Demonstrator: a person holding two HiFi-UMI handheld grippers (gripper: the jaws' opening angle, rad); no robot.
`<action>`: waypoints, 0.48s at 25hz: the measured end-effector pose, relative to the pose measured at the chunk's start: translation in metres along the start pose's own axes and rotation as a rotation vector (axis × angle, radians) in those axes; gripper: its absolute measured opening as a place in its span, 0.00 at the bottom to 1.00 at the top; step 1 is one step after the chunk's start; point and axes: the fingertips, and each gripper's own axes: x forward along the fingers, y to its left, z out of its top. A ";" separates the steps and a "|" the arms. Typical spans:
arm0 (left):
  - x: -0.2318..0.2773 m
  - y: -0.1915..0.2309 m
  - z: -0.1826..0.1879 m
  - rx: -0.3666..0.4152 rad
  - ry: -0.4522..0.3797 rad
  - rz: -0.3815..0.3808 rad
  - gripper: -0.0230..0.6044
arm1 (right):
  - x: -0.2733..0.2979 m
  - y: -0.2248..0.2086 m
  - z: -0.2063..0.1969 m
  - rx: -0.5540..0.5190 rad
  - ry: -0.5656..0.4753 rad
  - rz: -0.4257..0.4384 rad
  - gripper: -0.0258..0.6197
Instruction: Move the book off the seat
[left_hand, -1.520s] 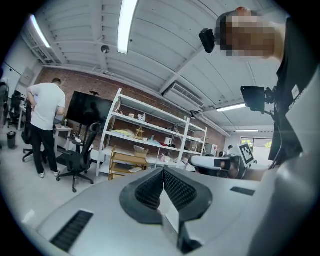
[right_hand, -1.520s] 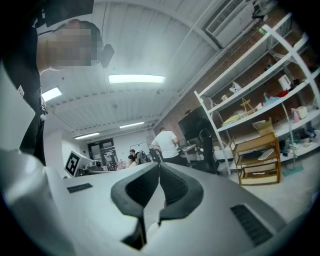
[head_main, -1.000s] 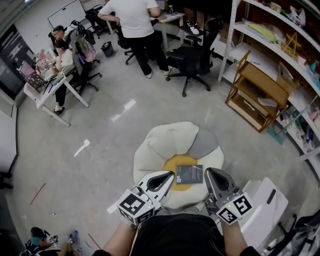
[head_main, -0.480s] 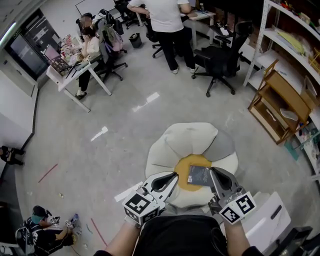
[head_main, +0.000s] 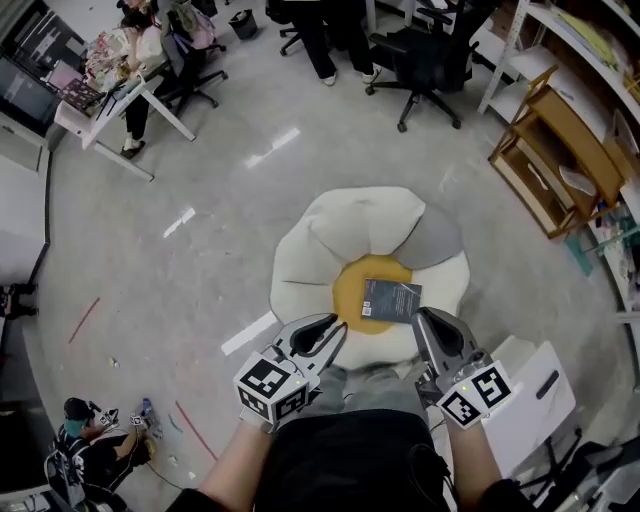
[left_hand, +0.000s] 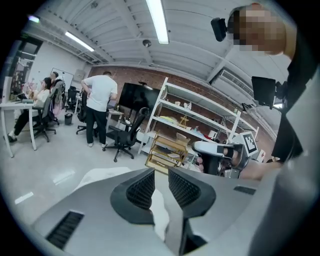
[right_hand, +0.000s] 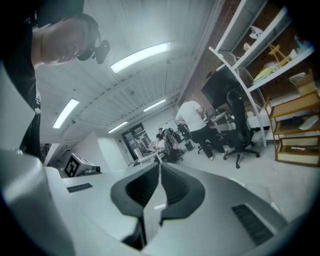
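While flat on the seat (head_main: 320, 240), dark book (head_main: 391, 299) over its yellow middle.

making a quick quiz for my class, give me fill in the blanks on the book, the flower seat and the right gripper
1. The book lies on the ___ centre of the seat.
2. One petal of the seat is ___; the others are white.
3. The right gripper is ___, with nothing between its jaws.

Missing words: yellow; grey; shut
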 end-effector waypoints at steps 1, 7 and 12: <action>0.006 0.004 -0.009 -0.021 0.011 -0.001 0.15 | -0.001 -0.006 -0.008 0.009 0.013 -0.012 0.06; 0.042 0.025 -0.075 -0.142 0.093 0.005 0.23 | -0.015 -0.038 -0.062 0.042 0.116 -0.074 0.06; 0.072 0.049 -0.139 -0.205 0.168 0.004 0.28 | -0.018 -0.067 -0.109 0.041 0.187 -0.114 0.06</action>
